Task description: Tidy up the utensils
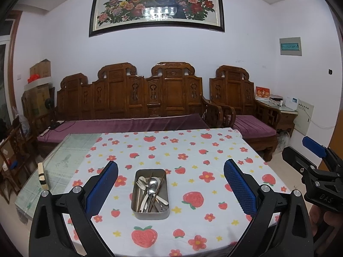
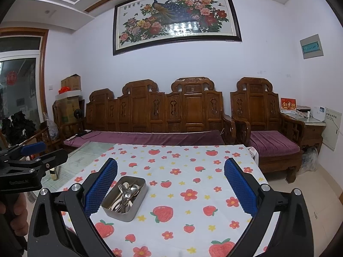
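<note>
Looking at the grippers: the left gripper (image 1: 170, 187) and the right gripper (image 2: 170, 187) both hang above the near end of the table, fingers spread wide, pinching nothing.
Tin: the metal tin (image 1: 150, 194) sits on the strawberry cloth (image 1: 199, 156), right in front of the left gripper and to the left of the right one.
Utensils: the spoons, a fork and chopsticks (image 1: 151, 189) all lie inside the tin in a mixed heap, crossing over each other. This fits a tin just filled, or a tin waiting to be sorted out.
Risk in the heap: the pieces are thin, shiny and tangled, so I think a pinch on one could slip, or lift its neighbour too and drop it.
Risk to the tin: it looks light, so a sideways bump from a finger could slide or tip it.
Risk past the tin: the cloth lies loose, and left of it is bare glass table top (image 1: 64, 160); a snagged finger could drag the cloth and the tin along.
</note>
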Motion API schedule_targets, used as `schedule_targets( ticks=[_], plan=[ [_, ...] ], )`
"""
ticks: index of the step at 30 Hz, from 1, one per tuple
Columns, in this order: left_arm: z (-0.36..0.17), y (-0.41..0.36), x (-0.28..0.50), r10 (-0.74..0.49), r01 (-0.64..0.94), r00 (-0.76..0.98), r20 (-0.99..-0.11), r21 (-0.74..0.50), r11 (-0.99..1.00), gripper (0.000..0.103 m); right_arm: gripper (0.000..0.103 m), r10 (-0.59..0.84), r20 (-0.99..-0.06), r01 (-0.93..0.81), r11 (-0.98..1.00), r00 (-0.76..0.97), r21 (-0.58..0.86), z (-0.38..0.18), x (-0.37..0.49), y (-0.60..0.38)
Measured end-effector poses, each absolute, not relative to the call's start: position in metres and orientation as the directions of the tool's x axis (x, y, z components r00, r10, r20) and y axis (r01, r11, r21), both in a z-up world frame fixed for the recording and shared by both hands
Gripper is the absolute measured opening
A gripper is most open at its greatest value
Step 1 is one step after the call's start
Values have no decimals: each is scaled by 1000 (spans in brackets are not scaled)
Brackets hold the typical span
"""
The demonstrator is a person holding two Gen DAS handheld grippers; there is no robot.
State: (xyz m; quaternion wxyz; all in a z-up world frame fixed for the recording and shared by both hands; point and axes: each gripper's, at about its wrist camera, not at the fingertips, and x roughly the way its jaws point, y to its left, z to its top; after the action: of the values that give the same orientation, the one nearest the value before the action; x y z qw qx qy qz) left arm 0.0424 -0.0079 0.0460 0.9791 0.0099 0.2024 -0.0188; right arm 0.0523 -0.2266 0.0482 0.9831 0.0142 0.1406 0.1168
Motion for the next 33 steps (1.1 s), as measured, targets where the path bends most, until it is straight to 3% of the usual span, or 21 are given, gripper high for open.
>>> schedule_targets(
  ticks=[33],
  plan=[
    [46,-9,41,-33,42,917,-397,13,999,95,100,233,-272,-225,973,934,59,47,54,-227]
  ],
)
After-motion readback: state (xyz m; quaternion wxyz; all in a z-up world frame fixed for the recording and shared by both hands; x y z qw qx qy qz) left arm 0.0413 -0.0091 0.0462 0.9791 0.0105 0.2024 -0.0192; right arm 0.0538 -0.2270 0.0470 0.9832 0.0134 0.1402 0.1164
